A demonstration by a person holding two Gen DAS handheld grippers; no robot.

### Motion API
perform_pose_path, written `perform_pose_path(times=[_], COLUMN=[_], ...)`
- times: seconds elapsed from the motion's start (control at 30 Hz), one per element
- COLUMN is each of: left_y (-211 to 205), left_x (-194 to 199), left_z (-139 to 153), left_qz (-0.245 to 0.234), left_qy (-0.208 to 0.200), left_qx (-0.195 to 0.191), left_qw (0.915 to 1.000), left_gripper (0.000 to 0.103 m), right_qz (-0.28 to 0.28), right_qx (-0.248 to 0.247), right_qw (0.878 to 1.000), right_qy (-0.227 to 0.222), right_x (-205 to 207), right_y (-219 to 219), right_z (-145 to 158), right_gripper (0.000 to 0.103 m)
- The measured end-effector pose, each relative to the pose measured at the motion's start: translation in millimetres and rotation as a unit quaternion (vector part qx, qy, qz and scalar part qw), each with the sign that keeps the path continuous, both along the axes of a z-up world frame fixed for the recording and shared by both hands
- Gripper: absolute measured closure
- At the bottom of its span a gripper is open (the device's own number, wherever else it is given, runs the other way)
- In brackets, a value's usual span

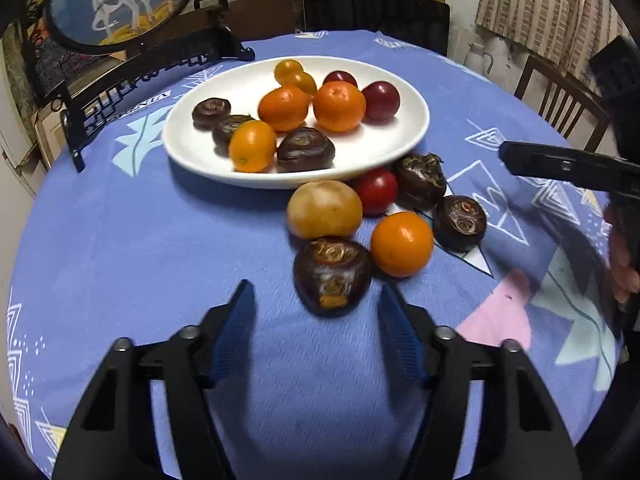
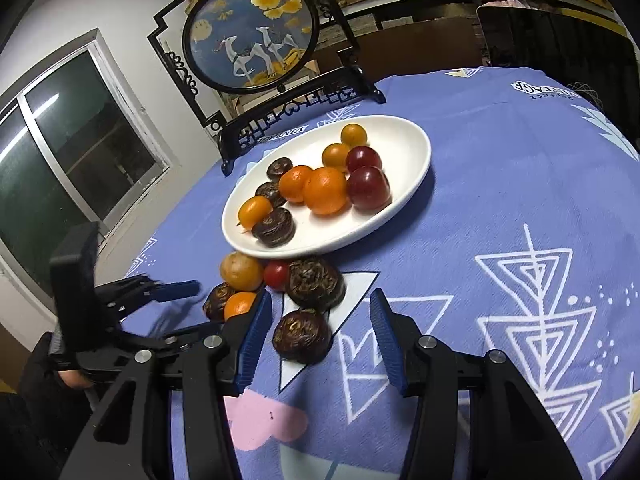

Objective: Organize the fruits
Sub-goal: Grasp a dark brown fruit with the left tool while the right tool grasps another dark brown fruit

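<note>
A white oval plate (image 1: pixel 392 142) (image 2: pixel 404 136) holds oranges, dark water chestnuts, red and yellow small fruits. Loose fruit lies on the cloth in front of it: a tan round fruit (image 1: pixel 324 209) (image 2: pixel 241 271), a red tomato (image 1: pixel 376 190) (image 2: pixel 276 274), an orange (image 1: pixel 401 243) (image 2: pixel 239 305) and three water chestnuts. My left gripper (image 1: pixel 318 294) is open and empty, its tips at either side of the nearest chestnut (image 1: pixel 331 275). My right gripper (image 2: pixel 320 308) (image 1: pixel 560 166) is open and empty around another chestnut (image 2: pixel 302 341).
A round painted screen on a black stand (image 1: pixel 120 0) (image 2: pixel 252 36) stands behind the plate. The table wears a blue patterned cloth (image 1: pixel 160 240) (image 2: pixel 500 200). Wooden chairs (image 1: pixel 560 100) stand beyond the far right edge. A window (image 2: pixel 72 140) is on the left wall.
</note>
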State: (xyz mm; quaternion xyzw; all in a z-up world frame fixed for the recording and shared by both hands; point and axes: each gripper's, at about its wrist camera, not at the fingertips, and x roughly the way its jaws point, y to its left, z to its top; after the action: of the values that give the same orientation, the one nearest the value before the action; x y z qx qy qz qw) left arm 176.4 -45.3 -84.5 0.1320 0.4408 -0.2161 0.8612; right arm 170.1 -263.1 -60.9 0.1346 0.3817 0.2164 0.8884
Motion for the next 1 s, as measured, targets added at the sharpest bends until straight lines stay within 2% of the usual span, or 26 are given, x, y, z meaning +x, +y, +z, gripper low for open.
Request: perform_pose_path(times=[0.17, 0.2, 0.23, 0.33, 0.43, 0.6, 0.67, 0.87, 0.93, 1.0], left_y=[-7, -7, -7, -3, 10, 43, 47, 45, 46, 48], left_x=[13, 14, 13, 8, -1, -7, -7, -10, -9, -8], left_z=[-4, -3, -2, 1, 13, 28, 29, 30, 29, 29], left_qz=[0.0, -0.001, -0.005, -0.01, 0.003, 0.045, 0.051, 0.047, 0.048, 0.051], left_qy=[0.012, 0.013, 0.013, 0.014, -0.007, -0.033, -0.037, -0.04, -0.038, -0.036], left_qx=[-0.01, -0.014, -0.021, -0.045, -0.08, -0.152, -0.159, -0.159, -0.163, -0.166], left_qw=[0.9999, 0.9998, 0.9997, 0.9988, 0.9968, 0.9869, 0.9852, 0.9854, 0.9848, 0.9842], left_gripper=[0.046, 0.051, 0.062, 0.062, 0.062, 0.062, 0.063, 0.062, 0.062, 0.062], right_qz=[0.02, 0.024, 0.027, 0.034, 0.047, 0.058, 0.05, 0.051, 0.052, 0.054], right_qx=[-0.01, -0.013, -0.018, -0.031, -0.047, -0.102, -0.131, -0.18, -0.183, -0.173], right_qw=[1.0, 1.0, 0.999, 0.999, 0.998, 0.993, 0.99, 0.982, 0.981, 0.983], right_qy=[0.006, 0.007, 0.008, 0.012, 0.013, 0.01, 0.013, 0.028, 0.03, 0.025], right_x=[-7, -9, -10, -13, -15, -15, -11, 6, 8, 4], right_y=[7, 9, 11, 16, 24, 44, 50, 68, 70, 67], right_z=[-3, -4, -5, -7, -8, -10, -12, -25, -26, -24], right_gripper=[0.052, 0.052, 0.052, 0.052, 0.052, 0.049, 0.045, 0.044, 0.061, 0.061])
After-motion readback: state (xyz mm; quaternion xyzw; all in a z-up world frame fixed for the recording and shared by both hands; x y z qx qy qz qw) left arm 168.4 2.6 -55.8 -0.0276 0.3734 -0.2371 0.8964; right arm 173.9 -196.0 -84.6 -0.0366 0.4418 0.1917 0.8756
